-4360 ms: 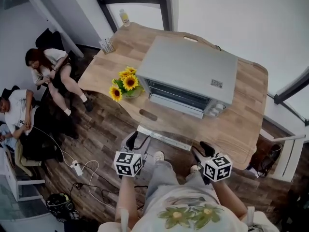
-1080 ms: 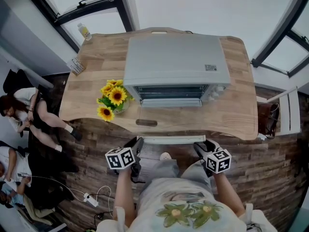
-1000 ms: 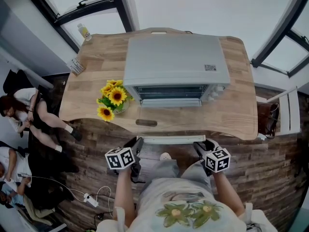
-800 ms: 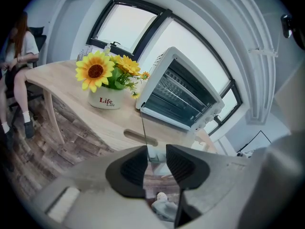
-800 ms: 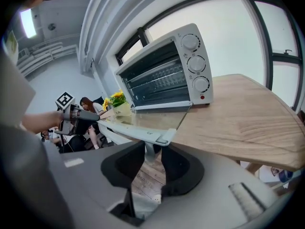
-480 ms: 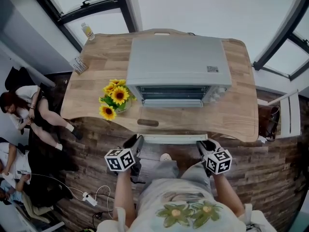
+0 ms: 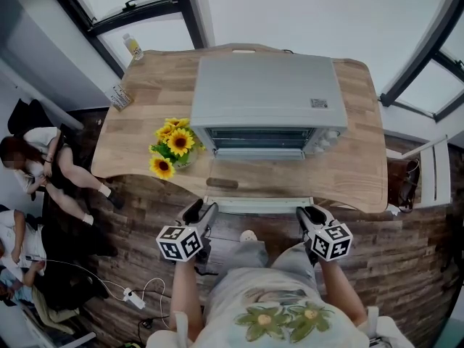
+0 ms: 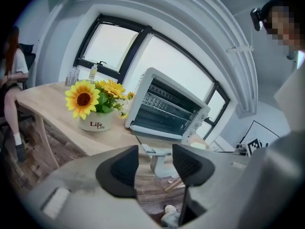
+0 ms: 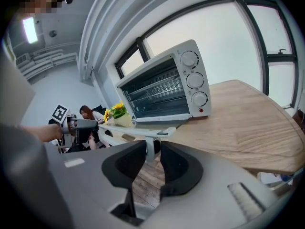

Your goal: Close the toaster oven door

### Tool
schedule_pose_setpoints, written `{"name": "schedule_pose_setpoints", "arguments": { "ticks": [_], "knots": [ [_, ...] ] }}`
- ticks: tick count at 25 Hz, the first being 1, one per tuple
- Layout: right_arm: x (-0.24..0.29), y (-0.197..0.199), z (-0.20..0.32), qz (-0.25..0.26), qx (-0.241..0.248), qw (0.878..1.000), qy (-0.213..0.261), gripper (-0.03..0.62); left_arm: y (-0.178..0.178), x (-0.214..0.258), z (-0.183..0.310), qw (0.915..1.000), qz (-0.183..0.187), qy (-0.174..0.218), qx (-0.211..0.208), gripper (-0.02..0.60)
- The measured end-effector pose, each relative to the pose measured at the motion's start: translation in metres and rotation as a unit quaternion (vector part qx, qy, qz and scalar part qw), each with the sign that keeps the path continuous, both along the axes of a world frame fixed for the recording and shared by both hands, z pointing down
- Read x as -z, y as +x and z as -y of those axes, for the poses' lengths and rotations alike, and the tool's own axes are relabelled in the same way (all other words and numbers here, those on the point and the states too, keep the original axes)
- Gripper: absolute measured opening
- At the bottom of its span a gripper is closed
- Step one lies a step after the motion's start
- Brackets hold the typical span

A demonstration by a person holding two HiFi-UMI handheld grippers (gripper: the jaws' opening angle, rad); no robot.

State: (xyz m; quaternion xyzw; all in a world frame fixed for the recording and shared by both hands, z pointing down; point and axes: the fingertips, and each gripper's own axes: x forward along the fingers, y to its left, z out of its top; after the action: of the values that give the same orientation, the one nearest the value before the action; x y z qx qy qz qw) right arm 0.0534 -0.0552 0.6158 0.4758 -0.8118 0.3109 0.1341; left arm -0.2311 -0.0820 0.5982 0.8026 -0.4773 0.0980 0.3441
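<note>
A silver toaster oven point(image 7: 264, 93) stands on the wooden table point(image 7: 362, 172), its glass door point(image 7: 254, 191) folded down flat toward me. The door's white handle bar point(image 7: 257, 206) juts past the table's front edge. My left gripper point(image 7: 197, 213) is at the bar's left end; its jaws have just been opening and now stand open, with the handle point(image 8: 159, 152) beyond them and nothing between them. My right gripper point(image 7: 310, 214) is at the right end. Its jaws have just been closing and now grip the handle's white post point(image 9: 149, 149).
A pot of sunflowers point(image 7: 174, 147) stands left of the oven, near the front edge. A small bottle point(image 7: 133, 47) is at the table's far left corner. People sit on the floor side at left point(image 7: 36, 158). Cables point(image 7: 130, 294) lie on the wooden floor.
Both grippers have risen a little toward the handle's ends. The left gripper's jaws stand wider than before. The door still lies flat.
</note>
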Motion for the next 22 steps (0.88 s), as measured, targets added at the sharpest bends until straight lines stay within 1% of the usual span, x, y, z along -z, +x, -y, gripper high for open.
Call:
{"name": "schedule_pose_setpoints", "arguments": {
  "ticks": [2,9,15,20,22],
  "knots": [
    [0.004,0.000,0.001,0.001,-0.003,1.000,0.005,0.097,0.000,0.001,-0.001,1.0000,-0.004,0.003,-0.001,0.222],
    [0.012,0.001,0.004,0.001,-0.013,1.000,0.016,0.095,0.015,-0.003,-0.002,0.9994,0.014,0.002,-0.031,0.222],
    [0.020,0.001,0.006,0.002,-0.019,1.000,0.024,0.095,0.017,-0.003,0.002,0.9984,0.044,0.009,-0.033,0.222],
    [0.024,0.001,0.008,0.002,-0.023,0.999,0.028,0.094,0.021,-0.003,0.008,0.9969,0.067,0.012,-0.039,0.172],
    [0.026,0.001,0.009,0.004,-0.025,0.999,0.030,0.094,0.021,-0.003,0.010,0.9963,0.079,0.014,-0.030,0.131]
  ]
}}
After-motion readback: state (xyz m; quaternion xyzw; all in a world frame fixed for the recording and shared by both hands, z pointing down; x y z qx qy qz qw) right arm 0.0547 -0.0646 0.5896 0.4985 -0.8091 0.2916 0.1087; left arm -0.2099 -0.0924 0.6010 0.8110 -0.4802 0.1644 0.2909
